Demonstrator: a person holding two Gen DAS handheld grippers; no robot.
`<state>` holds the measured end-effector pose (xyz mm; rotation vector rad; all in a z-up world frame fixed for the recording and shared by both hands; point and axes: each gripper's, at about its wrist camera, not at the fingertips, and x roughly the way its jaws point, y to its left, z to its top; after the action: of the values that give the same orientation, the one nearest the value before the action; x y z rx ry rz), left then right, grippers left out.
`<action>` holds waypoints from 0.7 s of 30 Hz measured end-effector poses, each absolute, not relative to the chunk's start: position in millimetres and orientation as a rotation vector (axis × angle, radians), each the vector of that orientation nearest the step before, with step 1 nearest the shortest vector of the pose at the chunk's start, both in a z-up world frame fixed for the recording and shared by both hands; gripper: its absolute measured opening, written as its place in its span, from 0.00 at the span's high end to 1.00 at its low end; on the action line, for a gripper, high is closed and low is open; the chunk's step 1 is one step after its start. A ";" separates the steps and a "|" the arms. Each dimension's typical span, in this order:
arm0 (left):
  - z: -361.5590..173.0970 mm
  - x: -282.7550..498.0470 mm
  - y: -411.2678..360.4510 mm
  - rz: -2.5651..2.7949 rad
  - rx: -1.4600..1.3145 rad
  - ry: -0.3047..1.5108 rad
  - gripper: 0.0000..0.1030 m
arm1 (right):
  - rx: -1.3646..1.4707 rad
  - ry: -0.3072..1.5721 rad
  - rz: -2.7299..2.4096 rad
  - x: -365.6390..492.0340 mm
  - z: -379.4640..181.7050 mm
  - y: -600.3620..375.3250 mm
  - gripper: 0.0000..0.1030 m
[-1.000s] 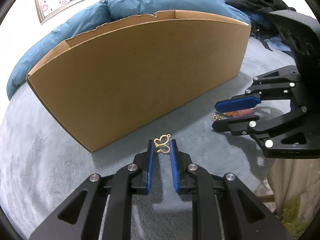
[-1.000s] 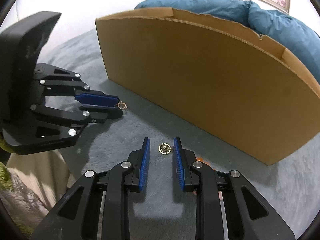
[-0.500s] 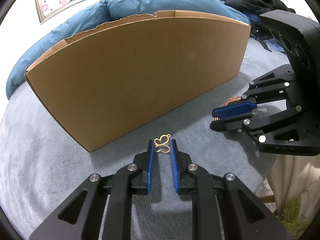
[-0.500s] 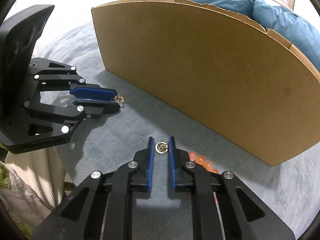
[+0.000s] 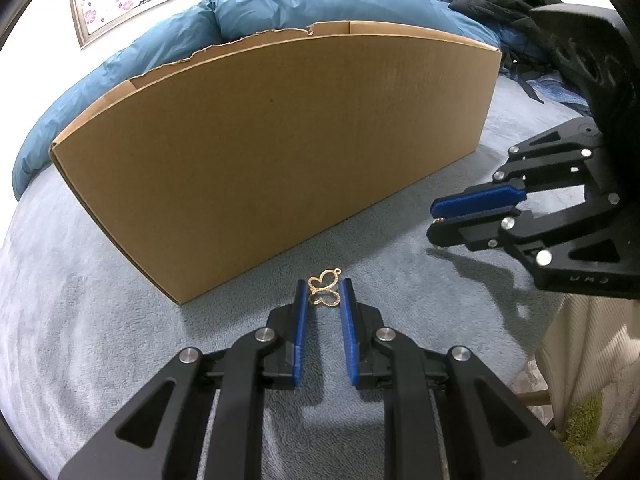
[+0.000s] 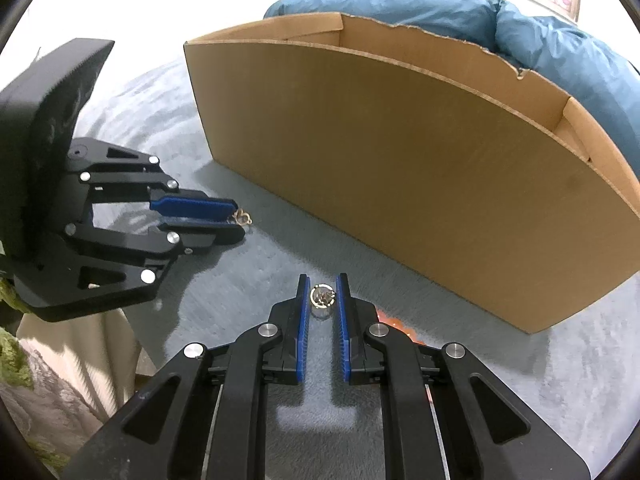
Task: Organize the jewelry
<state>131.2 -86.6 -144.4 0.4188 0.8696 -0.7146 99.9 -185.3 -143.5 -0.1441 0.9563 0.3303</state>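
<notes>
Your left gripper pinches the gold butterfly charm at its fingertips, just above the grey blanket. Your right gripper clamps the round charm. Both hang near the cardboard box; orange beads lie beside the right fingers.

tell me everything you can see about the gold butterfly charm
The gold butterfly charm is a small open outline of thin, shiny metal, two wing loops with a tiny ring at its upper tip. It sits pinched at the tips of the left gripper, between the blue pads, and pokes out past them, in front of the cardboard box. Whether it touches the grey blanket below is unclear.
</notes>
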 end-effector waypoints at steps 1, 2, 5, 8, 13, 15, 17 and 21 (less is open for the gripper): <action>-144.3 131.2 -86.6 -0.715 0.418 0.870 0.85 | -0.141 0.953 0.329 101.0 -141.7 -184.7 0.89; -144.2 130.9 -86.7 -0.714 0.419 0.869 0.86 | -0.137 0.948 0.330 101.0 -139.7 -184.5 0.89; -144.1 131.1 -86.6 -0.715 0.420 0.869 0.85 | -0.125 0.933 0.333 99.2 -134.3 -183.1 0.89; -144.3 131.9 -86.3 -0.714 0.420 0.869 0.86 | -0.103 0.904 0.344 90.5 -129.9 -181.8 0.89; -144.2 131.7 -86.3 -0.714 0.420 0.869 0.86 | -0.037 0.864 0.370 78.5 -110.2 -195.2 0.89; -144.2 131.6 -86.4 -0.714 0.421 0.868 0.86 | -0.020 0.851 0.376 75.1 -103.6 -196.1 0.89; -144.4 132.1 -86.0 -0.714 0.420 0.868 0.86 | -0.005 0.836 0.384 72.0 -98.0 -197.0 0.89; -144.5 132.7 -85.2 -0.714 0.420 0.868 0.86 | 0.009 0.816 0.368 68.1 -88.0 -196.8 0.89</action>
<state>132.7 -85.2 -144.5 0.4198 0.8677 -0.7137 68.1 -196.8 -88.0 0.0088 0.8160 0.3679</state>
